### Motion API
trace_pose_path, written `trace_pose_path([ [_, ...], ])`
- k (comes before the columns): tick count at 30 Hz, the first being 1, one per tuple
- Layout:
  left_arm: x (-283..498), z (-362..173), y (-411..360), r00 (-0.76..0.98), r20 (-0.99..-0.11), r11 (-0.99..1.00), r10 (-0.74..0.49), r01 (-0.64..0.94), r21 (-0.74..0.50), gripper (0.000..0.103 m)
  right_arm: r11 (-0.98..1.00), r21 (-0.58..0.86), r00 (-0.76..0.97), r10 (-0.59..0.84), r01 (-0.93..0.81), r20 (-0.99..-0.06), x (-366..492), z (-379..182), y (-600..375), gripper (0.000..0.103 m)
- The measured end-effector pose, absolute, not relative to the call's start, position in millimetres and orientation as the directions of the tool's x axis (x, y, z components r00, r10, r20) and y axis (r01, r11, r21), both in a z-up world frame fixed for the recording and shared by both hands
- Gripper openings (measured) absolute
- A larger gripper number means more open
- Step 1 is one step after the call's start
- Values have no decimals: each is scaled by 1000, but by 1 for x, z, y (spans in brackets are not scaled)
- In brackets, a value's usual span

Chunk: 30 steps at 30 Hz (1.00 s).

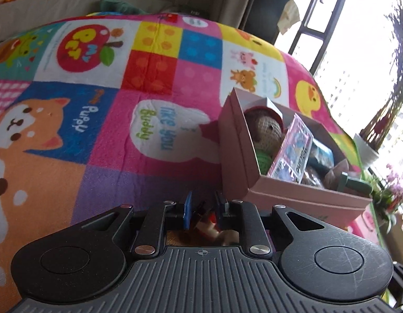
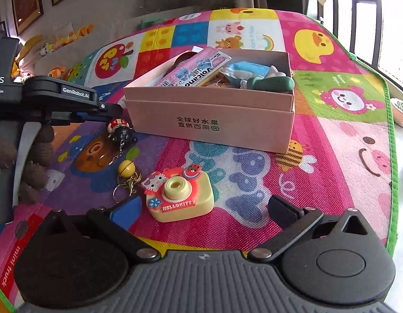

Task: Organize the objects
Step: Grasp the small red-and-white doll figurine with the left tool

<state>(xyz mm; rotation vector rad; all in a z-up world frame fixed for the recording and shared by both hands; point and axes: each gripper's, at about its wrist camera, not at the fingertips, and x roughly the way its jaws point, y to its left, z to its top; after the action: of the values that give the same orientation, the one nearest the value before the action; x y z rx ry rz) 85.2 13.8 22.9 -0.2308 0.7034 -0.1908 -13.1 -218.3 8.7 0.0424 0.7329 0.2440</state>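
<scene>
Between the blue pads of my left gripper (image 1: 203,212) hangs a small keychain charm with a red-and-white spotted mushroom cap and a black body (image 2: 119,131), its ring and chain dangling down to a little yellow ball bell (image 2: 126,168) that rests on the mat. The jaws are nearly closed and clenched on the charm, and from the right wrist view it sits just beside the near left corner of the pink cardboard box (image 2: 214,125), not yet over it. That box already holds a pink Volcano packet (image 2: 198,71), a green-handled tool (image 2: 270,82), a pale blue wrapper (image 2: 247,67) and, seen from my left side, a knitted brown bear (image 1: 268,130). My right gripper (image 2: 204,212) is released, its fingers spread wide and low, with the cream-yellow Hello Kitty toy camera (image 2: 179,195) lying on the mat just ahead of them and nearer the left finger. Everything sits on a bright patchwork play mat (image 2: 331,156). I judge the step in hand to be carrying the keychain to the box: the charm needs lifting high enough for the trailing chain and bell to clear the box wall, then moving over an open patch before letting go. The camera looks like the next pick, and it calls for shifting my right gripper leftward so the body sits centred between the fingers before they close
</scene>
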Motion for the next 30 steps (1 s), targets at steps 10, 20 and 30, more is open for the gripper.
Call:
trace_pose_path([
  [10, 50, 23, 15, 724, -631, 959, -278, 171, -227, 32, 971, 124, 717, 234, -203, -657, -13, 9, -219, 103],
  [20, -20, 30, 60, 789, -591, 980, -169, 67, -190, 32, 973, 125, 720, 227, -193, -656, -13, 10, -221, 103],
  [30, -36, 17, 17, 653, -700, 937, -289, 342, -67, 47, 975, 117, 720, 218, -188, -658, -14, 10, -220, 103],
])
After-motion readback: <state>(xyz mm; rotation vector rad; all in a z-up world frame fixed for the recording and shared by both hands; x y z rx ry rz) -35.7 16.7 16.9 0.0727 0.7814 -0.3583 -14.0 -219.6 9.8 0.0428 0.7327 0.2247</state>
